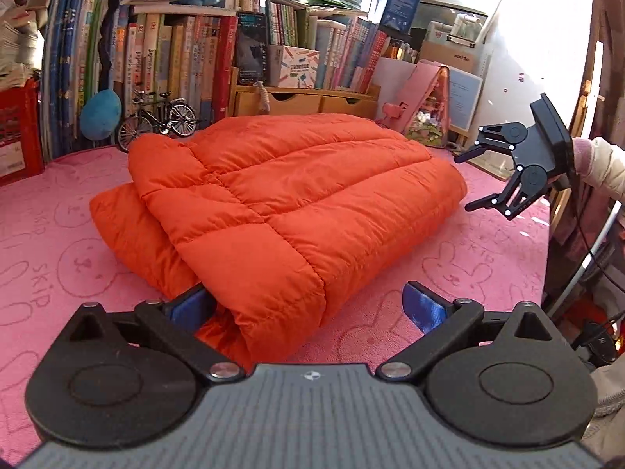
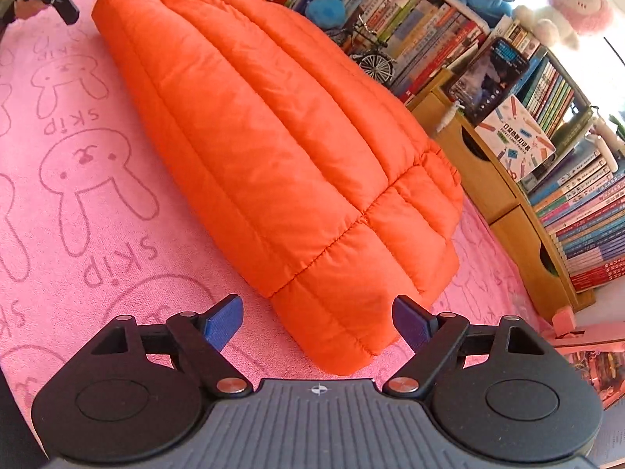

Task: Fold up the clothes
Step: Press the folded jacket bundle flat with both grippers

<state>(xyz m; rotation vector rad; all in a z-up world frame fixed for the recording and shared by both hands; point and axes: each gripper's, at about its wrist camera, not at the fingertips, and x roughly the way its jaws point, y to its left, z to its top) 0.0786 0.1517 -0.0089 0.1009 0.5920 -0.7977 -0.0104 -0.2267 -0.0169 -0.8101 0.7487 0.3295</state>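
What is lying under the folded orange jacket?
The orange jacket rests on a pink rabbit-print cloth. A lower folded layer sticks out beneath it. What lies under its middle is covered.

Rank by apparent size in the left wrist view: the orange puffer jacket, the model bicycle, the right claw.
1. orange puffer jacket, by far the largest.
2 and 3. model bicycle and right claw look alike in size; they sit at different distances, so no ranking.

Left gripper (image 1: 308, 306) jaws wide, empty; right gripper (image 2: 318, 320) jaws apart, empty.
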